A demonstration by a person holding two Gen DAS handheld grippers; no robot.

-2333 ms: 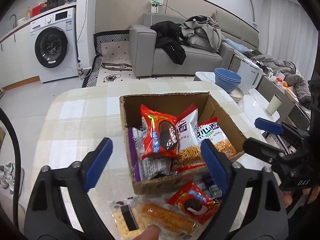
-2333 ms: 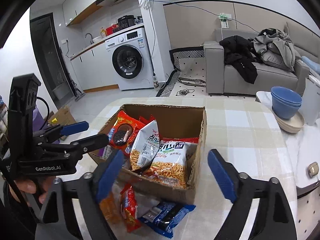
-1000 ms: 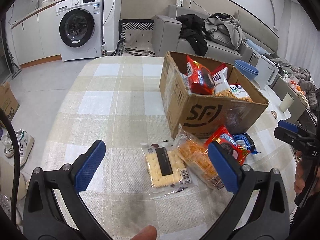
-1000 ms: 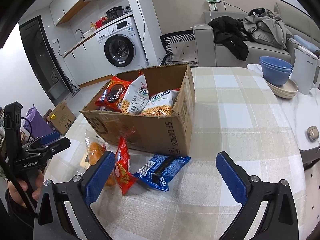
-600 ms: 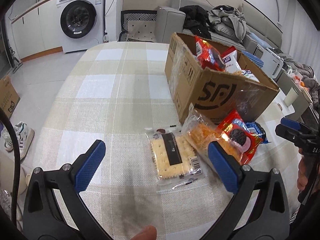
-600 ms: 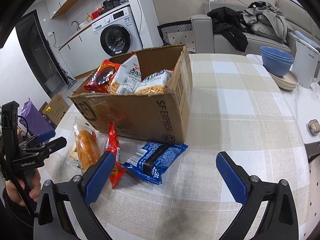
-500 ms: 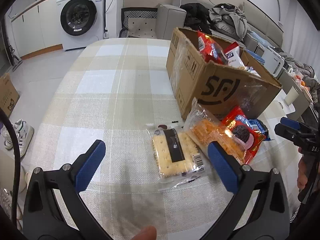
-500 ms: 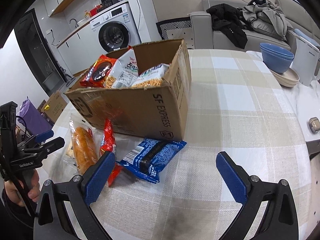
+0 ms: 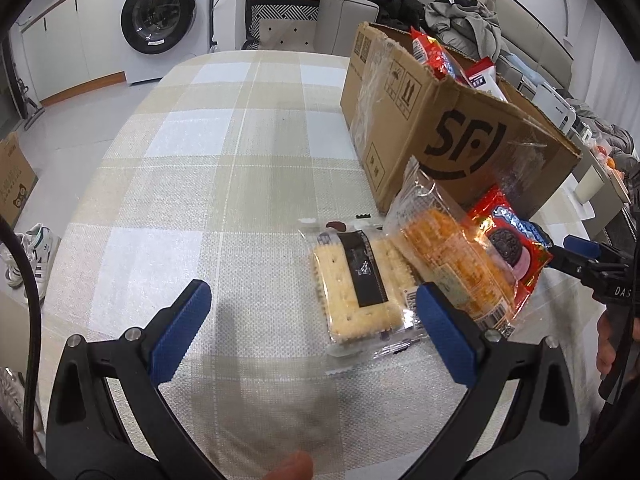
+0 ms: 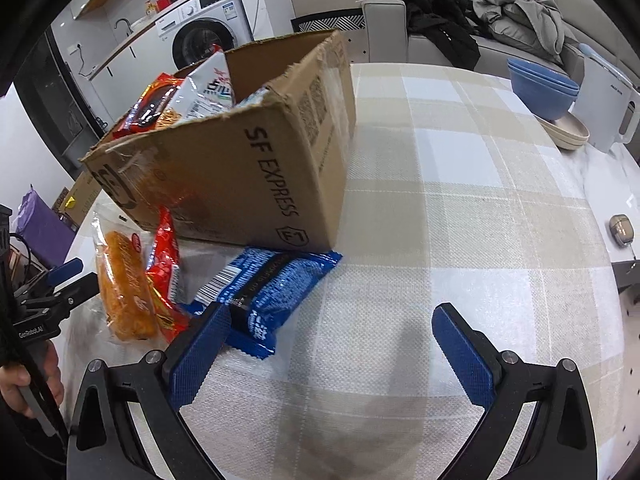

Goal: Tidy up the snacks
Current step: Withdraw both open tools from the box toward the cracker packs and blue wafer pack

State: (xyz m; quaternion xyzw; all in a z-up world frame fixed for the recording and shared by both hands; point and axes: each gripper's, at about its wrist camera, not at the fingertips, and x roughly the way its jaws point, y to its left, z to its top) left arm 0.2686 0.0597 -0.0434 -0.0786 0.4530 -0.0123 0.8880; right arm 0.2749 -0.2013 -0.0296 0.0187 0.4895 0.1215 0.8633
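A cardboard SF Express box [image 9: 460, 132] [image 10: 256, 176] stands on the checked tablecloth with red and white snack bags inside. In front of it lie a cracker pack [image 9: 360, 284], an orange snack pack [image 9: 448, 264] [image 10: 124, 284], a red cookie bag [image 9: 508, 240] [image 10: 164, 272] and a blue cookie bag [image 10: 264, 284]. My left gripper [image 9: 312, 328] is open and empty, low over the table, its right finger next to the cracker pack. My right gripper [image 10: 328, 344] is open and empty, its left finger beside the blue bag.
Blue bowls [image 10: 544, 84] on a cream plate and a white kettle [image 10: 608, 104] stand at the table's far right. A small case [image 10: 620, 232] lies near the right edge. A sofa [image 10: 480, 32] and washing machine [image 9: 160, 24] are beyond.
Both grippers have come down from above the box to table level in front of it. The left one has closed in on the cracker pack, the right one on the blue bag.
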